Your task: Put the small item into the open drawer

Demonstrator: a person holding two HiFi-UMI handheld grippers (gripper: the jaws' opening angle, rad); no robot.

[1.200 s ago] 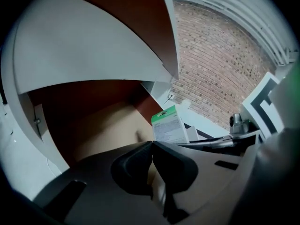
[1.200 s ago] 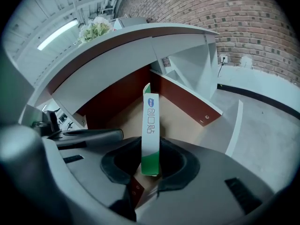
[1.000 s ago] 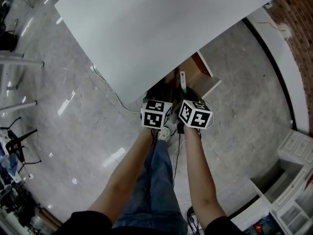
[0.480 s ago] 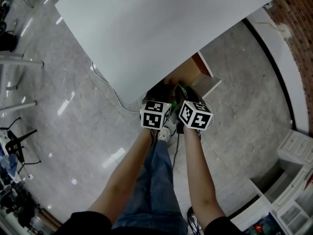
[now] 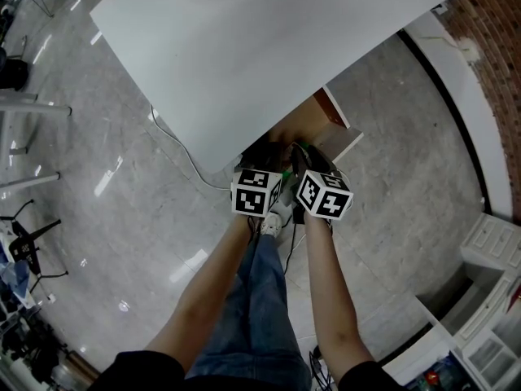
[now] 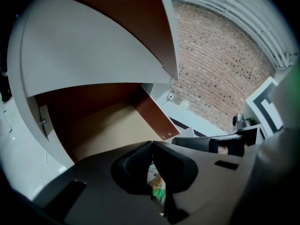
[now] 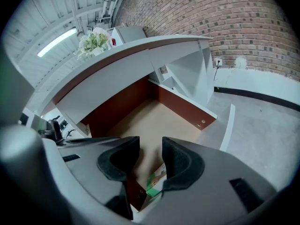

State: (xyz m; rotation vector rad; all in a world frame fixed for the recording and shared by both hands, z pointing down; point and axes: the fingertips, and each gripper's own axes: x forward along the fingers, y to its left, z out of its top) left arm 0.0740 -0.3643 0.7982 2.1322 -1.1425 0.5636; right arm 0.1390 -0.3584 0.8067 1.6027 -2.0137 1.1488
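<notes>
The small item is a green and white packet. It lies just below my right gripper, at the near corner of the open drawer, and nothing presses on it. The right jaws stand open with a clear gap over the drawer's tan floor. My left gripper is shut with its tips touching, and the packet shows behind its lower gap. In the head view both marker cubes, left and right, hover side by side over the drawer under the white table.
The drawer has red-brown walls and a white front panel. The table's underside hangs right above the drawer. A white cable lies on the grey floor. A brick wall and white shelving stand to the right.
The right gripper held the packet upright over the drawer a second ago. It has let go, its jaws have opened, and the packet has dropped. Both grippers shifted slightly.
</notes>
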